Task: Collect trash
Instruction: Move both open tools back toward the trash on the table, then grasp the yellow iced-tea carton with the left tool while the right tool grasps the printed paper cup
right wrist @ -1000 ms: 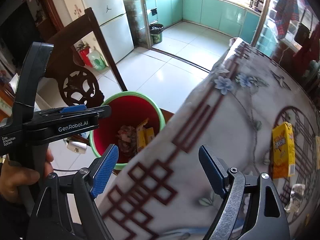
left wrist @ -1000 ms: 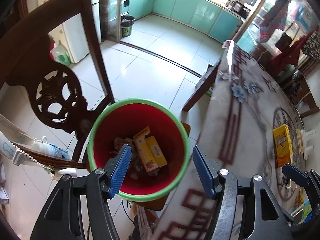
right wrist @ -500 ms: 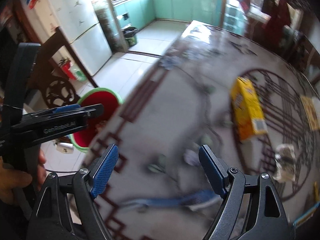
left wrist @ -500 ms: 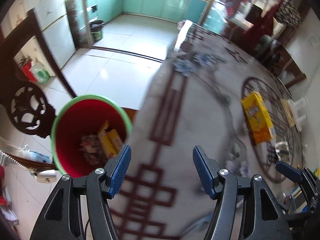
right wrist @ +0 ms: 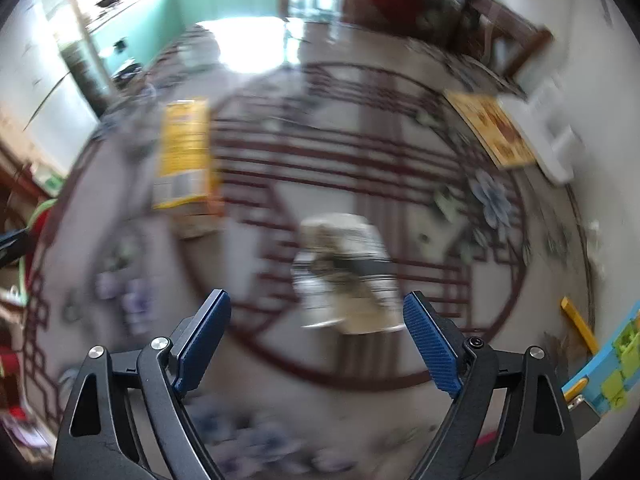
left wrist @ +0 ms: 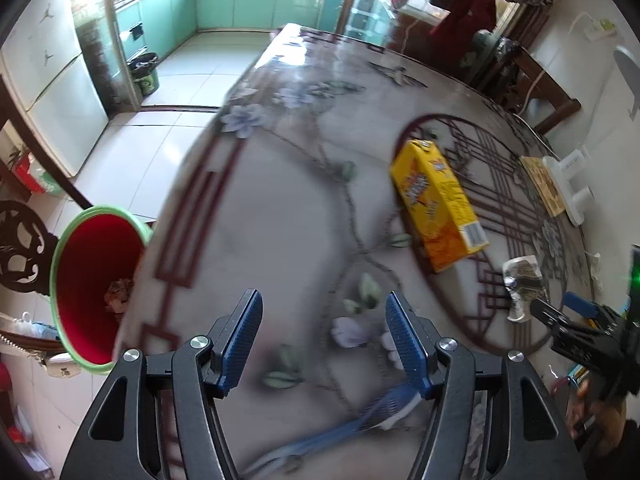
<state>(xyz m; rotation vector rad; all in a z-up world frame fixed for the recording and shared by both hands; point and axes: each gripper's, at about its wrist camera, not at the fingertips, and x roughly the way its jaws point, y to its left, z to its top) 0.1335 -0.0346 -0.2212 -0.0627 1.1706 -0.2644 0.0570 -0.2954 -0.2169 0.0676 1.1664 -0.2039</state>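
Note:
A yellow carton [left wrist: 438, 204] lies flat on the patterned table [left wrist: 288, 216], with a crumpled paper wrapper [left wrist: 520, 286] to its right. My left gripper [left wrist: 324, 338] hangs open over the table's near part, nothing between its blue pads. The right gripper [left wrist: 560, 308] shows at the right edge beside the wrapper. In the blurred right wrist view my right gripper [right wrist: 316, 344] is over the table, jaws opening, with the wrapper [right wrist: 344, 268] just ahead of the pads and untouched; the carton [right wrist: 184, 152] lies farther left. The red bin with a green rim [left wrist: 86, 280] stands below the table's left edge, trash inside.
A blue fly swatter [left wrist: 352, 428] lies on the table under my left gripper. A white holder [left wrist: 568, 184] and a yellow mat [left wrist: 540, 184] sit at the far right. A carved wooden chair [left wrist: 20, 248] stands beside the bin. Colourful blocks [right wrist: 604, 368] lie at the table's right edge.
Both grippers have swung from above the red bin rightward over the table. The carton and wrapper have come closer in view, and the right jaws stand wider.

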